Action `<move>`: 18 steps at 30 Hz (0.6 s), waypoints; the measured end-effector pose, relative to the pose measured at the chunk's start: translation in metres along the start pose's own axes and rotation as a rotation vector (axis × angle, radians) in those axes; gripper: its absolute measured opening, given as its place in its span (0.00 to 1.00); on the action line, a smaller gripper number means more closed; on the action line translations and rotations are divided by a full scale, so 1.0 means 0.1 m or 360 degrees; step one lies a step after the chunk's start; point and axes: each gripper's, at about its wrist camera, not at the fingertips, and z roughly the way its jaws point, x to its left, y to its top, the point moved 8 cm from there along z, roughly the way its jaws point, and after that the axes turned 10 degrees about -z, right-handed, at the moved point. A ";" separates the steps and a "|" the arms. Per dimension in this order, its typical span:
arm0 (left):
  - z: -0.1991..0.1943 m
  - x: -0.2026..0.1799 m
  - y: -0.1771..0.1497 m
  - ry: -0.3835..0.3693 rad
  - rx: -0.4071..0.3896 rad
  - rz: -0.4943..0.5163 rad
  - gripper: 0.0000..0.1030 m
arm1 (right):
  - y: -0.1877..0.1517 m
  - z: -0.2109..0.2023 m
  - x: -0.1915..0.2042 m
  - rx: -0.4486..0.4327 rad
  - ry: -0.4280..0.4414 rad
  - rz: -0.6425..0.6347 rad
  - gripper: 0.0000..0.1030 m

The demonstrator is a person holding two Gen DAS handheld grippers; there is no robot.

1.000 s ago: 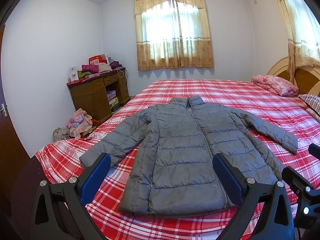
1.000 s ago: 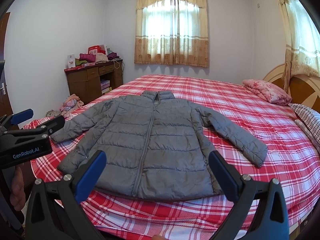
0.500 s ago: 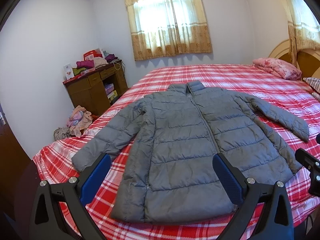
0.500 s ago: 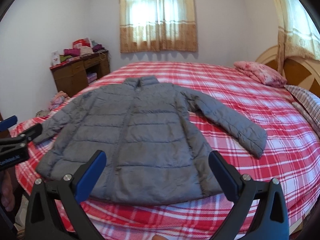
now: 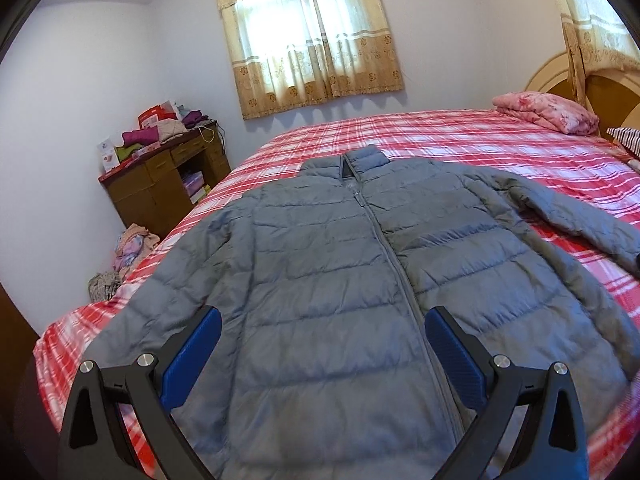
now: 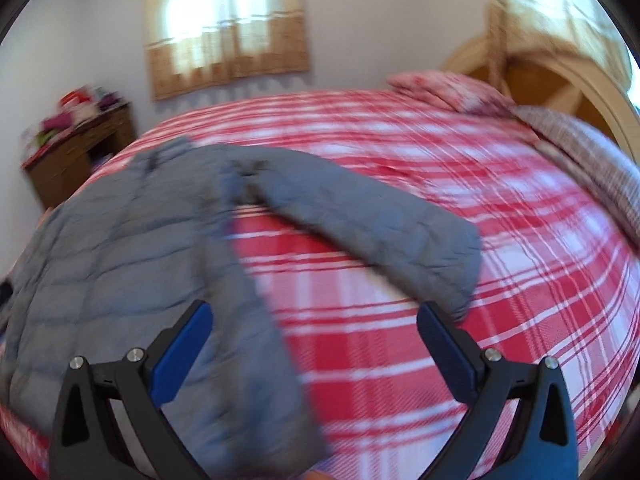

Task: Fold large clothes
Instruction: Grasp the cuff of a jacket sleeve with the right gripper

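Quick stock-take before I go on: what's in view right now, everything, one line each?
jacket: 1, grey, flat on bed, zipped, sleeves out
bedspread: 1, red-white plaid, covers bed
quilt: 1, pink, folded by headboard
headboard: 1, wood, far right
striped pillow: 1, right bed edge
curtains: yellow, over the window
desk: 1, brown, left wall, clothes and boxes on top
clothes pile: 1, mixed, floor by desk
left gripper: open, over jacket hem
right gripper: open, near right sleeve
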 end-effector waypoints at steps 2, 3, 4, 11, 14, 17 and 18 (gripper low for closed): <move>0.18 -0.02 -0.04 0.0040 0.0044 0.0004 0.99 | 0.04 0.14 -0.26 0.0044 -0.0047 0.0092 1.00; 0.25 -0.02 -0.06 0.0038 0.0066 -0.0011 0.99 | 0.06 0.23 -0.43 0.0065 -0.0081 0.0145 1.00; 0.30 -0.02 -0.07 0.0029 0.0081 -0.0028 0.99 | 0.06 0.28 -0.52 0.0081 -0.0108 0.0167 1.00; 0.66 0.25 -0.29 0.0153 0.0145 -0.0049 0.99 | -0.03 0.83 -1.09 0.0279 -0.0177 0.0372 0.70; 0.77 0.43 -0.43 0.0195 0.0198 -0.0100 0.99 | -0.01 0.84 -1.12 0.0240 -0.0161 0.0374 0.45; 0.86 0.54 -0.55 0.0233 0.0213 -0.0078 0.99 | 0.00 0.82 -1.07 0.0227 -0.0061 0.0372 0.19; 0.88 0.58 -0.60 0.0234 0.0214 -0.0071 0.99 | 0.00 0.78 -1.08 0.0211 -0.0073 0.0354 0.17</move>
